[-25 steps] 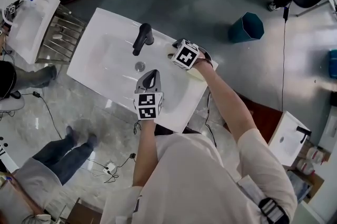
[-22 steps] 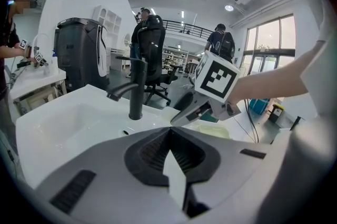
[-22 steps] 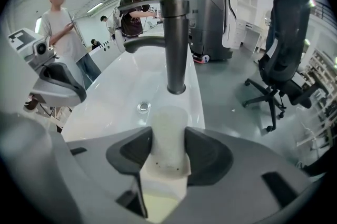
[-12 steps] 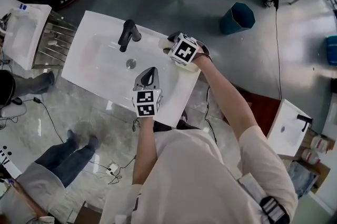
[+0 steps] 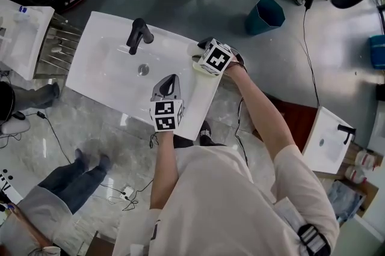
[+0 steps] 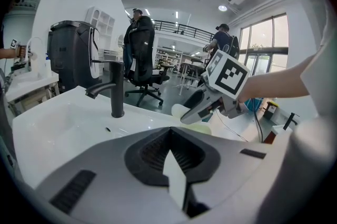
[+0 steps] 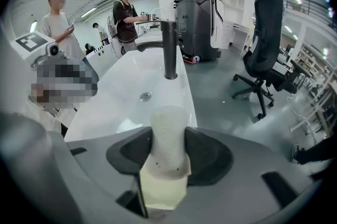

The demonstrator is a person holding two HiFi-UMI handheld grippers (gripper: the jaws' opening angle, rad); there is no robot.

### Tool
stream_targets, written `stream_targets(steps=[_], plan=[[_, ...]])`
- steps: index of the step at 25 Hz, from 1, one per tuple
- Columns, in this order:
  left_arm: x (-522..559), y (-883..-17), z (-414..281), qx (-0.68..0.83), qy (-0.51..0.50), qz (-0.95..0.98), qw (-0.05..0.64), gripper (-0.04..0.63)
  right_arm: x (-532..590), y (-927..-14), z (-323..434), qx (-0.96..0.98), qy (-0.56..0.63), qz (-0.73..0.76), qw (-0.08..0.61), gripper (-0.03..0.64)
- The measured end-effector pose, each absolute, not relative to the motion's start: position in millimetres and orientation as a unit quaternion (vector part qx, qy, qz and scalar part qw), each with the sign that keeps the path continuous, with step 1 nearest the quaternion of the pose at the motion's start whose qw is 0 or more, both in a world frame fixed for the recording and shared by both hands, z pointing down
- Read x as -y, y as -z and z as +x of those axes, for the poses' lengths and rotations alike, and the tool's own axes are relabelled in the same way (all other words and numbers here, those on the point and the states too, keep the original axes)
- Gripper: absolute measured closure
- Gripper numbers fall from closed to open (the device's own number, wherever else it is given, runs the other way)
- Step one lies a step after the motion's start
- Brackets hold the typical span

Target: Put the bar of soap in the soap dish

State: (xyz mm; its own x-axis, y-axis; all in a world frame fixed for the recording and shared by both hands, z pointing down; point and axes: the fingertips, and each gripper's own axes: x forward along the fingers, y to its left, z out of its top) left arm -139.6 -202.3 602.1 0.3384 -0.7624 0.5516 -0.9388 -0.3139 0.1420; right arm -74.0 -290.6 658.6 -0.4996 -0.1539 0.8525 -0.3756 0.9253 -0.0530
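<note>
Head view: a person leans over a white worktop [image 5: 102, 71] with a sunken basin, and there's a claw in each hand!
Black tap [image 5: 137, 37]: stands upright at the far edge of the basin, with the round drain [image 5: 142, 69] just in front of it.
Right claw [image 7: 168, 131]: spread wide and pinching the bar of soap [image 7: 168, 152] from both sides, with the dark pads tight against its flanks.
Bar of soap: white and slightly speckled. It stands on end between those pads, up off the worktop near the right-hand end and well right of the tap.
Soap dish [image 6: 200, 128]: pale yellow-green, sitting on the worktop right beneath the right claw. The right gripper view shows it through the gap just under the soap. Whether soap and dish touch, I can't tell.
Left claw [image 6: 169, 131]: tips pressed together with nothing between them. It's over the near edge of the worktop, aimed across towards the tap and the other claw, and well apart from the soap.
Floor: a teal bin [image 5: 264, 15] stands beyond the worktop.
Background: a black office chair [image 7: 266, 23] is on the grey floor, and people are standing further back.
</note>
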Motion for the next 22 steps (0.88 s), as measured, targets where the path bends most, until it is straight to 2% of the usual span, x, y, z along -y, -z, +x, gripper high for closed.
stream_targets(steps=[22], plan=[[181.7, -609.1, -135.4, 0.539, -0.202, 0.784, 0.233, 0.589, 253.6, -707.2, -36.8, 0.829, -0.123, 0.163, 0.521, 0.417]])
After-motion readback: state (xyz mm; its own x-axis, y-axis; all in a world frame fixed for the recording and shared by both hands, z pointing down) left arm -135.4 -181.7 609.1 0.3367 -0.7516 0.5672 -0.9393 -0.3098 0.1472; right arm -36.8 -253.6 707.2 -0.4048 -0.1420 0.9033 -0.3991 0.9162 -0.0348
